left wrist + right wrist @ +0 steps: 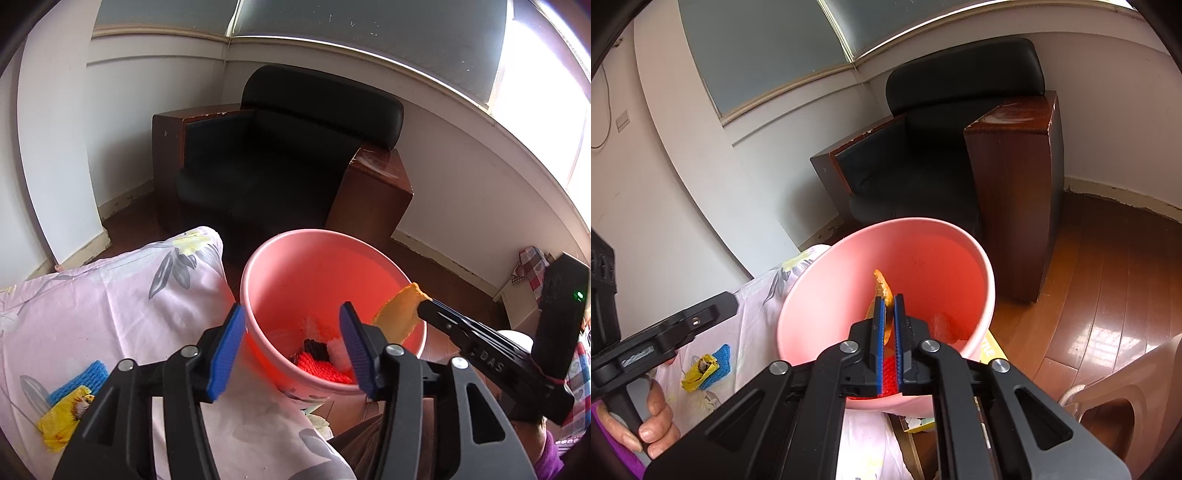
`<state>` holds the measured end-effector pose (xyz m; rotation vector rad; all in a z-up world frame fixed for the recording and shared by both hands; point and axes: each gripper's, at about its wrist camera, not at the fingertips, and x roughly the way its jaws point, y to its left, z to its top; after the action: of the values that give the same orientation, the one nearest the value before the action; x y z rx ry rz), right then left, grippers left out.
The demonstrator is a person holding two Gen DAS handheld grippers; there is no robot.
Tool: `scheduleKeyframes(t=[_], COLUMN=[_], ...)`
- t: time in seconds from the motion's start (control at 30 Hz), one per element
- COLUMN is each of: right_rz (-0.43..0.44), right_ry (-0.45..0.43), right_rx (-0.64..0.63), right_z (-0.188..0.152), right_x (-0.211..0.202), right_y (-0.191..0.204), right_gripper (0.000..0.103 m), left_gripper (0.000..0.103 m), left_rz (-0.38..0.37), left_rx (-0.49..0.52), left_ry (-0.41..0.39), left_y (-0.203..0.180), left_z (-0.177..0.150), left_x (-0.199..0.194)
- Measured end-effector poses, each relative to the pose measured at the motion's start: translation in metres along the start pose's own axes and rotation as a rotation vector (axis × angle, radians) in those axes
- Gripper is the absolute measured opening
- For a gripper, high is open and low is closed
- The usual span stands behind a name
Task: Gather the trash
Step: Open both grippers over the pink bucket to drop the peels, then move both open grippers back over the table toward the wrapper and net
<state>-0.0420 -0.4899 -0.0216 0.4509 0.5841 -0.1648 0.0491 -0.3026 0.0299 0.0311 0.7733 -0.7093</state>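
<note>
Pink bucket (321, 266): round plastic tub, standing beside the edge of a bed with a pink floral sheet (110, 295); wooden floor (1108, 295) beyond it. Contents seen from the left wrist view: a red knitted piece (317, 363), a smaller black knitted piece (316, 349) and some white fluff (338, 349) at the bottom.

Left gripper (295, 350): jaws standing wide, blue pads (227, 354) either side of the bucket's near rim, nothing pressed between them.

Right gripper (889, 325): jaws nearly closed, pinching an orange knitted scrap (400, 314) that hangs over the bucket's mouth (the scrap pokes out past the tips and droops inside the rim line).

Still on the sheet: a blue knitted piece (79, 380) with a crumpled yellow wrapper (62, 421) lying against it, both well apart from the bucket, on the left gripper's outer side.

Background: black armchair (288, 147) with brown wooden sides in the room's corner. A hand (655, 417) holds the left gripper's handle, with a purple sleeve (617, 443) at the wrist.
</note>
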Motion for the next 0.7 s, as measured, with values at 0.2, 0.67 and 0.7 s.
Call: scheduleKeyframes(t=[0.2, 0.67, 0.7], right_rz=[-0.004, 0.056, 0.066], right_ry=[-0.001, -0.035, -0.031], right_rx=[0.017, -0.034, -0.042], right_z=[0.000, -0.002, -0.004], right_x=[-0.002, -0.020, -0.020], right_y=[0.000, 0.028, 0.033], right_gripper=[0.020, 0.032, 0.032], left_gripper=[0.055, 0.055, 0.056], left_rz=[0.004, 0.072, 0.082], left_rx=[0.007, -0.099, -0.108], left_ry=[-0.008, -0.059, -0.061], left_y=[0.002, 0.052, 0.057], left_z=[-0.009, -0.036, -0.040], left_x=[-0.016, -0.073, -0.078])
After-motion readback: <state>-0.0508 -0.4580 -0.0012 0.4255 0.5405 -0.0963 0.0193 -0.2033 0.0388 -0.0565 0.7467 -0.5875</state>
